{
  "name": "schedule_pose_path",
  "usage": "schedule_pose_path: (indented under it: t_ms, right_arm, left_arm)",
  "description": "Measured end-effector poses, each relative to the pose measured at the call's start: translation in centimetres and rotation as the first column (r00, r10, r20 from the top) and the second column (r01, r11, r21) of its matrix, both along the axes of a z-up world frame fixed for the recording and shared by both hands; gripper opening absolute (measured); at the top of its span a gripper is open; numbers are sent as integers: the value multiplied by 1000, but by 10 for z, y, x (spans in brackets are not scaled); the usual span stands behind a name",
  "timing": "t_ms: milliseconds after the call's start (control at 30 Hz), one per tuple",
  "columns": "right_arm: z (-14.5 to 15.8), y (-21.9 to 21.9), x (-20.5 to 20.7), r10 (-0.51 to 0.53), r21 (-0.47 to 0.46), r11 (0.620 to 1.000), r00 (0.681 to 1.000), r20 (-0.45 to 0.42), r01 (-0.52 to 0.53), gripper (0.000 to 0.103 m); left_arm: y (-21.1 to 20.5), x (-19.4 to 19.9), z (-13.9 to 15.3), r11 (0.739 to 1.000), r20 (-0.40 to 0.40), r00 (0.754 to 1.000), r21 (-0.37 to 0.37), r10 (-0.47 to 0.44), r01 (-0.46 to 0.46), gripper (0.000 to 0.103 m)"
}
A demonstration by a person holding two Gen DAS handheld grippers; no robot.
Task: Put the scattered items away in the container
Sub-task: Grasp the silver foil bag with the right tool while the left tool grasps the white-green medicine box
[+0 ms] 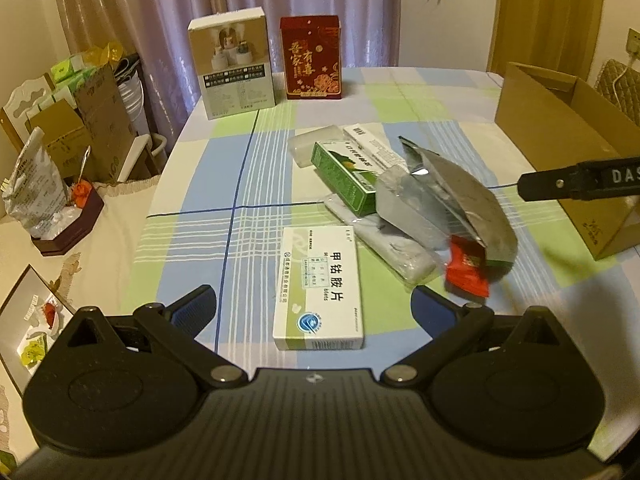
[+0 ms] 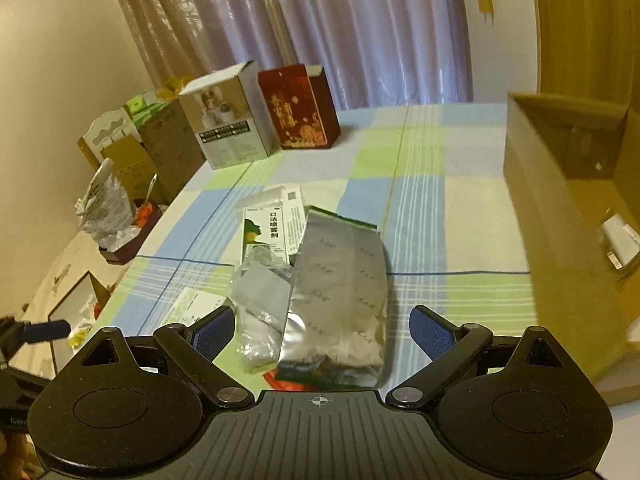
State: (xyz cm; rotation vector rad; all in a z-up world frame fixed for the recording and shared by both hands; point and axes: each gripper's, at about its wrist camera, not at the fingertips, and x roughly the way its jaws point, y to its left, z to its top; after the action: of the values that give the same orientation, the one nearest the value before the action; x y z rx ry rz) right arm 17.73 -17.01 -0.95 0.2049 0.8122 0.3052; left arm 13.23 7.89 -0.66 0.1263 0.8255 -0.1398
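A white medicine box [image 1: 320,292] lies flat between the wide-apart fingers of my left gripper [image 1: 314,306], which is open and not touching it. Behind it sits a pile: a green spray box [image 1: 344,172], a clear plastic pack [image 1: 396,246], a red packet [image 1: 468,272] and a silver foil bag [image 1: 452,196]. The foil bag [image 2: 344,292] rests between the spread fingers of my right gripper [image 2: 322,328], which is open. The brown cardboard box [image 2: 560,208] stands open at the right, with a white item [image 2: 620,240] inside.
A tall white product box [image 1: 232,64] and a red gift box [image 1: 312,58] stand at the table's far edge. Left of the checked tablecloth [image 1: 208,184] is a low surface crowded with bags and cartons. One finger of the right gripper [image 1: 560,184] reaches in before the cardboard box.
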Motion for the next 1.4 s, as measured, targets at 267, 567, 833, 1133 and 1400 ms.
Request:
schedule_pose_path:
  t_ms: [267, 567, 833, 1133, 1400]
  right_arm:
    - [-40, -4, 46, -18, 48, 999, 996, -84, 23, 99]
    - [-74, -13, 79, -7, 142, 989, 988, -153, 30, 99]
    - [-90, -22, 92, 2, 247, 968, 983, -185, 44, 98]
    - [-89, -17, 91, 12, 241, 970, 984, -177, 32, 77]
    - [-82, -16, 81, -13, 175, 984, 991, -134, 37, 66]
  left_arm:
    - [1, 29, -22, 1000, -15, 1000, -25, 11, -11, 102]
    - [2, 48, -42, 998, -24, 999, -55, 21, -22, 102]
    - [8, 56, -53, 996, -37, 999, -76, 34, -37, 102]
    - [9, 65, -61, 996, -50, 998, -83, 29, -33, 102]
    - [-2, 79, -74, 999, -78, 997, -47, 2, -6, 100]
